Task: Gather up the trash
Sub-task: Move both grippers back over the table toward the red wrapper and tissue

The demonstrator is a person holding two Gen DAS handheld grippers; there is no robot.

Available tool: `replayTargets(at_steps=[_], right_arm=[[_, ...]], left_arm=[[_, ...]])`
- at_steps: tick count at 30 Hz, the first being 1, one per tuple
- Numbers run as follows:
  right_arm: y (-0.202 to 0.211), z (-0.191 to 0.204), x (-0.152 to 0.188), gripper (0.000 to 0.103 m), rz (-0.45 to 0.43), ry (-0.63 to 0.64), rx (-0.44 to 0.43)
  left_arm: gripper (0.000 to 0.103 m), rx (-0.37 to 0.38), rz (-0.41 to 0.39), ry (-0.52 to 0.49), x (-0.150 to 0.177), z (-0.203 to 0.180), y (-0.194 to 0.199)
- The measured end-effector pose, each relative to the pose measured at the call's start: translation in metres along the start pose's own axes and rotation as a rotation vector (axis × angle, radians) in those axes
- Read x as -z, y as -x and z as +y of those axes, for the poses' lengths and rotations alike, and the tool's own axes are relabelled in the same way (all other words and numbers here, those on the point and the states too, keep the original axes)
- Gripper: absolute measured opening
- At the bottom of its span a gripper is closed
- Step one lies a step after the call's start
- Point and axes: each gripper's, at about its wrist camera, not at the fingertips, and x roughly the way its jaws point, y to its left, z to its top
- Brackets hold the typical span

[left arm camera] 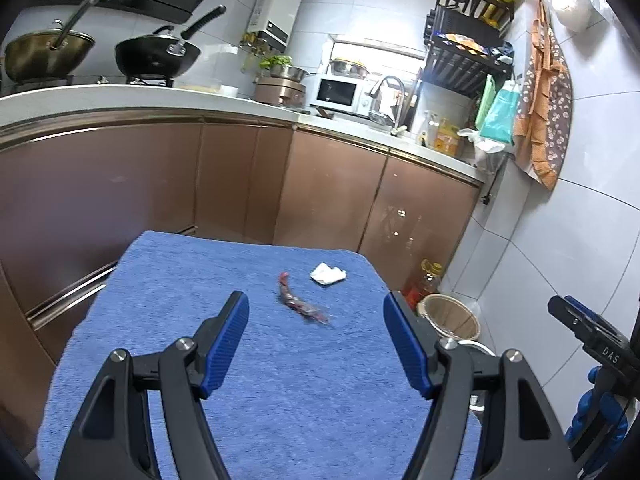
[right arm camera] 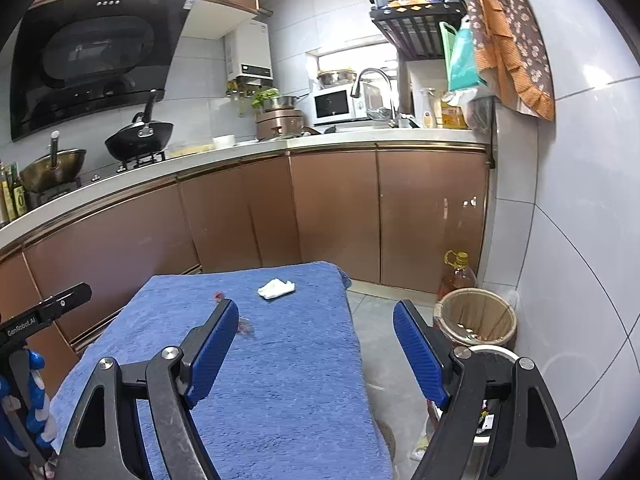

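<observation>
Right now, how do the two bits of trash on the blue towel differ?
The white tissue is a pale, crumpled wad, compact and roughly as wide as long; the red wrapper is dark reddish, twisted into a long thin strip. The white tissue lies nearer the towel's far edge, the red wrapper closer to the cameras. Both lie loose on the blue towel, apart from each other and untouched by either gripper.
</observation>
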Motion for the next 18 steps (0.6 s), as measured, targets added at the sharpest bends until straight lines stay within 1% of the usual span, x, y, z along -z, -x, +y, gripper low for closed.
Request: replayTargets(at_steps=[4, 7, 14, 18], right_arm=[[0.001, 0.003, 0.000, 0.078, 0.000, 0.009, -0.013], [-0.002, 0.002, 0.000, 0.078, 0.006, 0.008, -0.019], [-0.016, 0.000, 0.005, 0.078, 0.034, 0.008, -0.033], [-0.029, 0.001, 0.010, 0.078, 0.061, 0.008, -0.042]], left_arm=[[0.068, -0.019, -0.016, 0.005, -0.003, 0.007, 0.007], [0.068, -0.030, -0.013, 0.015, -0.005, 0.013, 0.006], [0.068, -0.047, 0.023, 0.041, -0.005, 0.028, -0.010], [0.068, -0.059, 0.051, 0.044, -0.001, 0.033, -0.025]])
